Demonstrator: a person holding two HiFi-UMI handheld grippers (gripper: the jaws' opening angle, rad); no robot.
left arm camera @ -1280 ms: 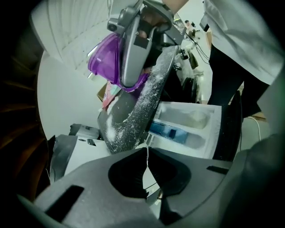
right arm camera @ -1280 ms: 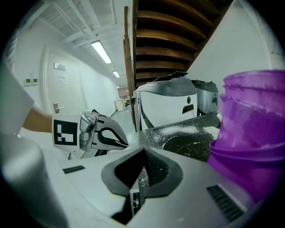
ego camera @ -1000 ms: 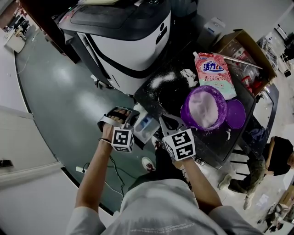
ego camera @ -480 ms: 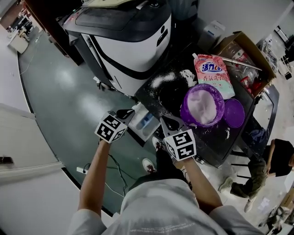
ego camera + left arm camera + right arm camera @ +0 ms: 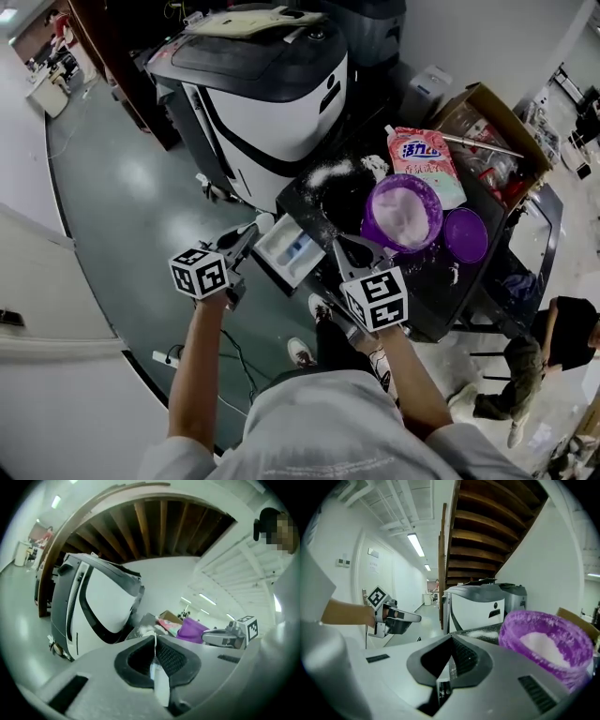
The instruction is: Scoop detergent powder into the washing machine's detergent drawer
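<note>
The detergent drawer [image 5: 286, 251], at the near-left corner of the desk [image 5: 427, 291], is shown between two clenched, empty tools: the left hand-held gripper [image 5: 246, 234] just beside it, the right hand-held gripper [image 5: 349, 247] nearer the powder-filled purple tub [image 5: 370, 230] ahead-right.

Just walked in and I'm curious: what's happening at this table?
A person holds a two-jaw gripper in each hand. The left gripper and right gripper are both shut on nothing, either side of a white detergent drawer lying at the black table's edge, apart from the washing machine. A purple tub of powder stands open, its lid beside it. Some spilled powder lies nearby. No scooping is under way.
</note>
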